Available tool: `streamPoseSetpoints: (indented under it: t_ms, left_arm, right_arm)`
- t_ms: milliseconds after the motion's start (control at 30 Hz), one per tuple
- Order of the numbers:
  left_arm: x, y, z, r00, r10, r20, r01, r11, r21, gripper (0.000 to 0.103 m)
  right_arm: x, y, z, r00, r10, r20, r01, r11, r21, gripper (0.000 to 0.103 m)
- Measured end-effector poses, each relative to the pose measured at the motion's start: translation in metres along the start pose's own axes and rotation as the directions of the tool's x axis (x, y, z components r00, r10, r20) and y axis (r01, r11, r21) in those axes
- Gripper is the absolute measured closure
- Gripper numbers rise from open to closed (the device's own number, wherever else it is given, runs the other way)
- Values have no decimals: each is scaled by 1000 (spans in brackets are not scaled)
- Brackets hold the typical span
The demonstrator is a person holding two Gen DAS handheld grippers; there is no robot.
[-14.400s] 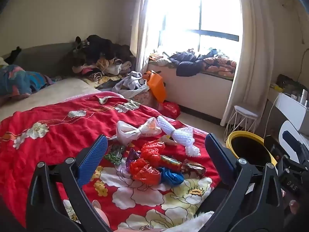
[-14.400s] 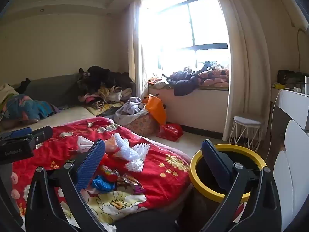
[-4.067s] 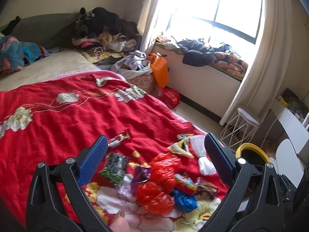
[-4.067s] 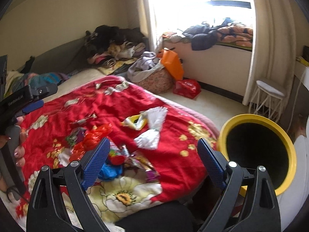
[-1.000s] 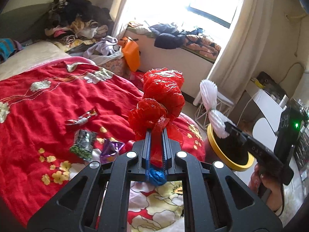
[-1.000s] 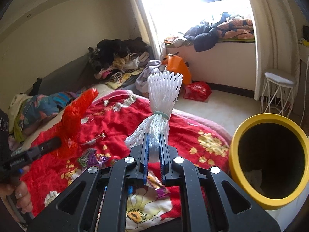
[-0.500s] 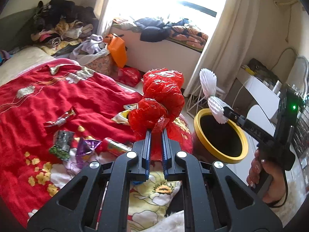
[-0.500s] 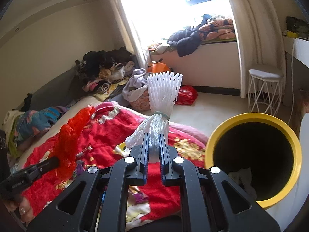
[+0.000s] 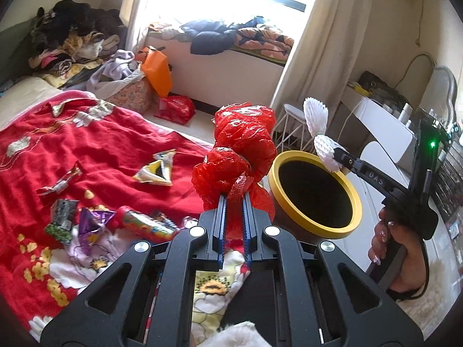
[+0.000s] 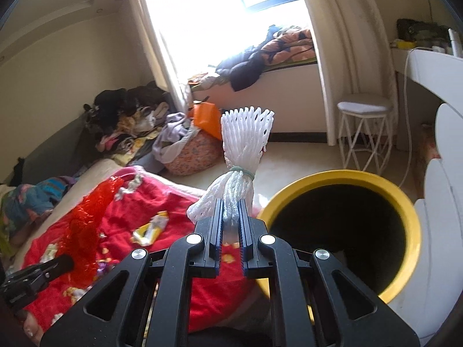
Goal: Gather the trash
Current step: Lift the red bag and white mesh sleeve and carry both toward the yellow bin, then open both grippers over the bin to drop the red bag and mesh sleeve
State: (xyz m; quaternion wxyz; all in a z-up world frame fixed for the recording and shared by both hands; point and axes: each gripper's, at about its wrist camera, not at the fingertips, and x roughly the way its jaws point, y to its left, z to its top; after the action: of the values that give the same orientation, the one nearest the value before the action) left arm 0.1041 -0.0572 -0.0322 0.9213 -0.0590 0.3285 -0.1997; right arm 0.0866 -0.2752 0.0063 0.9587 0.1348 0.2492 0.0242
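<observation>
While both jaws are pressed together on trash, I judge the task about halfway: my left gripper [image 9: 231, 199] pinches a red plastic bag [image 9: 241, 147] above the bed edge, and my right gripper [image 10: 230, 212] pinches a white foam net [image 10: 241, 156] just at the rim of the yellow bin [image 10: 405, 199], which stands at 3 o'clock from the bed [image 9: 101, 144]. Neither piece is dropped in yet. On the red blanket several wrappers are left: a yellow wrapper [image 9: 154, 172] at 10 o'clock from the left gripper, a purple wrapper [image 9: 92, 221], a green packet [image 9: 62, 215] and a colourful tube [image 9: 147, 225] at 9 o'clock
</observation>
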Motion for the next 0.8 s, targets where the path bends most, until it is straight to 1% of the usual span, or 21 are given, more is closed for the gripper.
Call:
streamPoseSetpoints:
  t_ms: [133,433,667,800]
  left_arm:
    - [9,-13,1,1000,-14,-8,14,1000,17,97]
    - [30,-44,4,999,-38,-23,40,996,76,97]
    - [52,-62,7,996,-70,-57,75,994,79,97]
    - [64,-72,10,995,-71,-68,77,992,97,97]
  right_arm:
    - [-1,-14,0,999,-34,12,34,999,9,94]
    - [-2,-55,2,995,-100,15,99,992,82,94]
    - [-4,-84,1,988,-157,16,153,979,132,94]
    - [-2,-98,-2,984,-178,3,175,971,164,94]
